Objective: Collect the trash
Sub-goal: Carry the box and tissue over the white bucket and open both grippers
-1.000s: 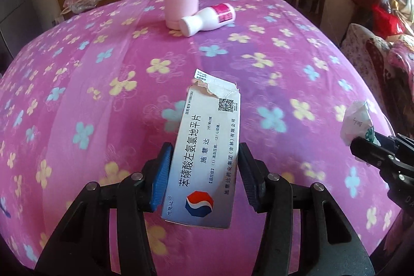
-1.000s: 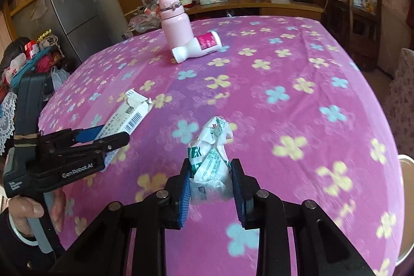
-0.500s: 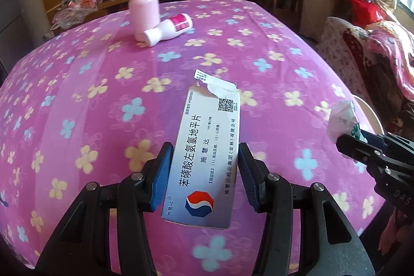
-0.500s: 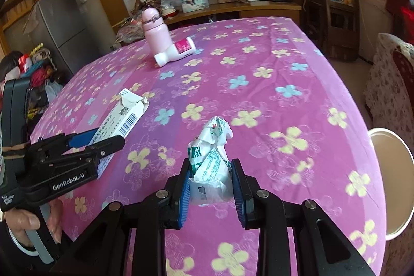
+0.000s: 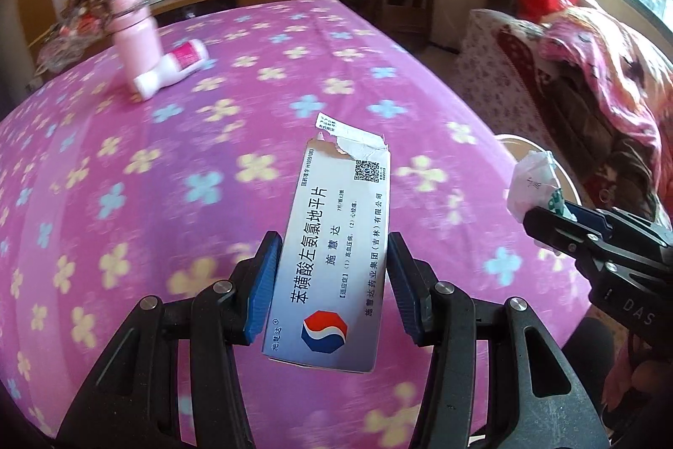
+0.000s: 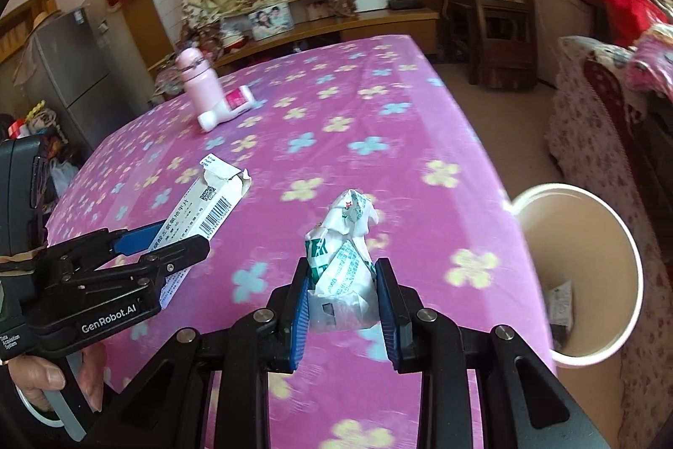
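The left gripper pinches a torn white medicine box by its long sides, both blue pads pressed flat against the cardboard. The box points away toward 12 o'clock, its ripped flap at the far end and its red-and-blue logo at the near end. It hangs clear above the table, which carries a magenta flowered cloth.

The right gripper is clamped on a crumpled white-and-green wrapper. The wrapper stands upright between the pads and rises above the fingertips. It too is held above the cloth, not resting on it.

Seen from the right wrist, the left gripper sits at 9 o'clock, with a person's hand gripping its handle at 8 o'clock. Seen from the left wrist, the right gripper sits at 3 o'clock with the wrapper showing at its tip.

A round cream waste bin stands off the table's edge at 3 o'clock in the right wrist view, lower than the tabletop. Some paper lies in its bottom.

At 11 o'clock on the far side of the table, a pink flask stands upright. A small white bottle with a magenta label lies on its side, touching the base of the flask.
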`<act>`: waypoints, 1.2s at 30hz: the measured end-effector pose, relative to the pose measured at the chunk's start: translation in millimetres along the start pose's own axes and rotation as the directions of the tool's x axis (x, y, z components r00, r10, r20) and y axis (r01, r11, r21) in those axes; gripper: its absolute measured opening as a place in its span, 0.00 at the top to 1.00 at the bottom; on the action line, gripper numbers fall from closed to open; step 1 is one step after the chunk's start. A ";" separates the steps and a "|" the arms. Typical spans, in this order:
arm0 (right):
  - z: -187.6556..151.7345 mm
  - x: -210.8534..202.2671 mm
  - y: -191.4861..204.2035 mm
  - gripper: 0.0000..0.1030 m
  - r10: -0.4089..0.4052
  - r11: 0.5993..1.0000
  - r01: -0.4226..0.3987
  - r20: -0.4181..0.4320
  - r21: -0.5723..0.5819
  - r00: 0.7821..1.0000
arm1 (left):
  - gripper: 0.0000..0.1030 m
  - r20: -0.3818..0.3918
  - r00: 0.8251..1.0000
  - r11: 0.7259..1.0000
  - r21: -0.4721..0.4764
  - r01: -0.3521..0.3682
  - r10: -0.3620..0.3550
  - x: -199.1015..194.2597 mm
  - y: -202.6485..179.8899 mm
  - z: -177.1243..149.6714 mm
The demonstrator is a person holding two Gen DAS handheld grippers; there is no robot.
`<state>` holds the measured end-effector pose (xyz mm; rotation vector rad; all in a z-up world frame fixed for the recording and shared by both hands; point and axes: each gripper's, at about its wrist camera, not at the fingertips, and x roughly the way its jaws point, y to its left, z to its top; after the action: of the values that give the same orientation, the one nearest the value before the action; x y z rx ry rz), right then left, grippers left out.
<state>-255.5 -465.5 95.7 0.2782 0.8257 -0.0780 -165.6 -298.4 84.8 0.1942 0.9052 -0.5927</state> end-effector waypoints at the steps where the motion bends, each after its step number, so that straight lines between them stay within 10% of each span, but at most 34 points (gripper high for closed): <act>1: -1.5 -2.5 -6.2 0.73 -0.009 1.000 0.009 0.002 0.007 1.000 | 0.53 -0.001 1.000 1.000 0.012 0.008 -0.008 2.0 -9.8 2.0; 36: -36.2 -36.4 -219.1 0.73 -0.248 0.924 0.247 -0.033 0.292 0.968 | 0.53 -0.098 0.975 0.959 0.188 0.213 -0.197 87.2 -210.6 51.8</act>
<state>-344.6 -667.5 52.3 0.4535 0.8409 -0.4422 -207.1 -527.6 65.9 0.3068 0.9493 -0.8746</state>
